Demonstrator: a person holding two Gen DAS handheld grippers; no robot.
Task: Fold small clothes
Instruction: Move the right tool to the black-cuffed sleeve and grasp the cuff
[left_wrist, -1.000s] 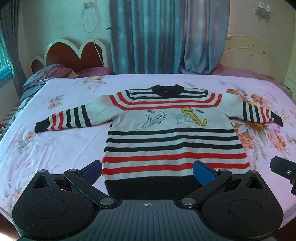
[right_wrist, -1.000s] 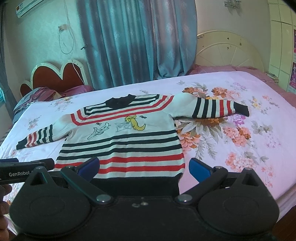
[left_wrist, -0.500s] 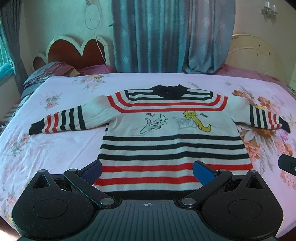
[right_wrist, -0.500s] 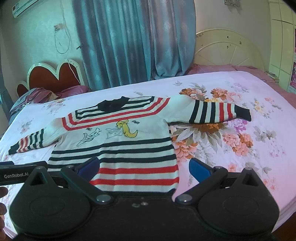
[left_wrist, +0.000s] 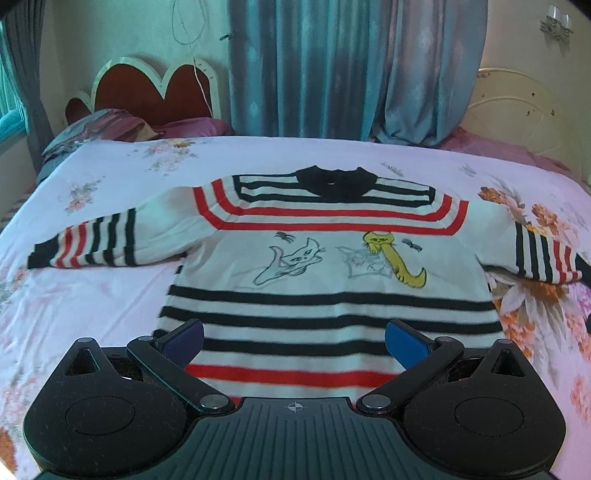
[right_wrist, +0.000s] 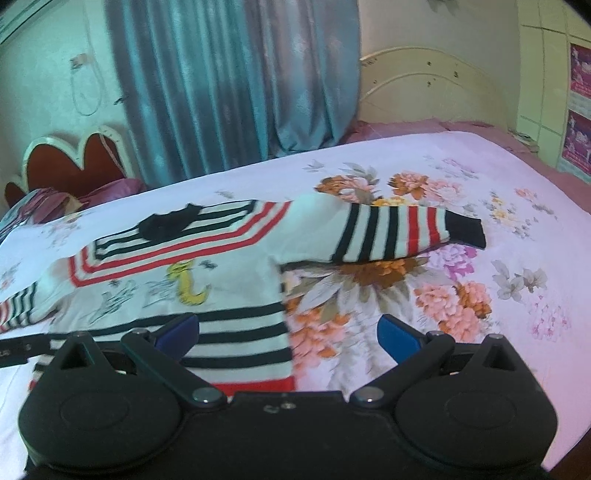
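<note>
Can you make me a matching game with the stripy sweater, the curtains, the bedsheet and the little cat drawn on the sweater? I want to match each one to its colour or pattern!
Things:
1. sweater collar
2. curtains
3. bedsheet
4. cat on the right of the sweater's chest

Colours:
A. yellow
B. pink with flowers
C. black
D. blue-grey

Pairs: 1-C, 2-D, 3-B, 4-A
</note>
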